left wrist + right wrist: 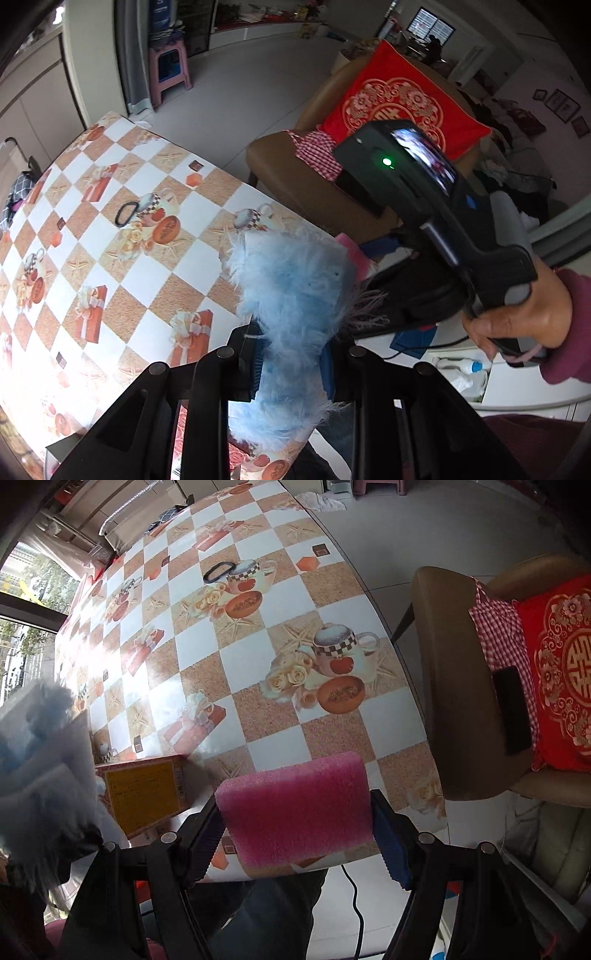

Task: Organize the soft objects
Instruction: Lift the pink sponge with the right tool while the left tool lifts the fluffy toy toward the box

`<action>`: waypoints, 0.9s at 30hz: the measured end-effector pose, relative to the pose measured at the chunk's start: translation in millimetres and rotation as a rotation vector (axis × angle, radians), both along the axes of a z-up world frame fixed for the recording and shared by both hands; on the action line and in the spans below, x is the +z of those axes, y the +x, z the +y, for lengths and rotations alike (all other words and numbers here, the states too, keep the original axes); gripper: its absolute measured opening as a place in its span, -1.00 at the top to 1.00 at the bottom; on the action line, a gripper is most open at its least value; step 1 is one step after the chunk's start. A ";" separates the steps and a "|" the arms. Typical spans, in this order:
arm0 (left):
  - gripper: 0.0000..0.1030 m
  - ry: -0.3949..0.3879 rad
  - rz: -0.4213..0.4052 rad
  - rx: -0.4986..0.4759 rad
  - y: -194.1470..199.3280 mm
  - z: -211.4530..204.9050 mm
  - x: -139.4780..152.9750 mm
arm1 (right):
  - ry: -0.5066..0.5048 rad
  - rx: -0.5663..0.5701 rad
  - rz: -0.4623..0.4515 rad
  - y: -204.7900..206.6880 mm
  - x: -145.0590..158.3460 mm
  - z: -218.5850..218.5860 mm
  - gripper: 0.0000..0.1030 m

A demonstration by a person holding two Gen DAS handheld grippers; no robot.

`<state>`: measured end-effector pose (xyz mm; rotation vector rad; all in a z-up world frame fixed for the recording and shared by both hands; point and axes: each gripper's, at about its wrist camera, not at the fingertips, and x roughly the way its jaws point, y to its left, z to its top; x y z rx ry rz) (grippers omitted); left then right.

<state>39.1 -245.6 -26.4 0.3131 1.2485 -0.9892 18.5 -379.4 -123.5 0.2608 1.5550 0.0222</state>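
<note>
My left gripper point(293, 363) is shut on a fluffy light-blue soft object point(291, 306) and holds it above the near edge of the patterned table point(122, 258). The same blue object shows blurred at the left of the right wrist view point(40, 746). My right gripper point(299, 834) is shut on a pink sponge block point(295, 805) and holds it above the table's near edge point(258, 686). The right gripper's body shows in the left wrist view point(424, 206), to the right of the blue object.
A black hair tie point(126, 213) lies on the table, also in the right wrist view point(218, 571). A pink and yellow box point(147, 794) sits near the table's front left. A brown chair point(458, 686) with a red cushion point(561, 672), checked cloth and a black phone point(513, 716) stands right of the table.
</note>
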 end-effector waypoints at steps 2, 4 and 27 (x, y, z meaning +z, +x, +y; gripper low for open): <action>0.46 -0.007 0.016 -0.022 -6.2 0.8 -0.4 | -0.006 0.004 0.011 -4.6 -3.2 -0.6 -0.47; 0.46 -0.010 0.023 -0.040 -11.5 2.6 -0.8 | -0.012 0.003 0.021 -9.0 -5.4 -2.3 -0.47; 0.46 -0.044 0.127 -0.121 -59.1 54.3 -14.2 | -0.014 0.137 0.077 -38.2 -12.5 34.8 -0.47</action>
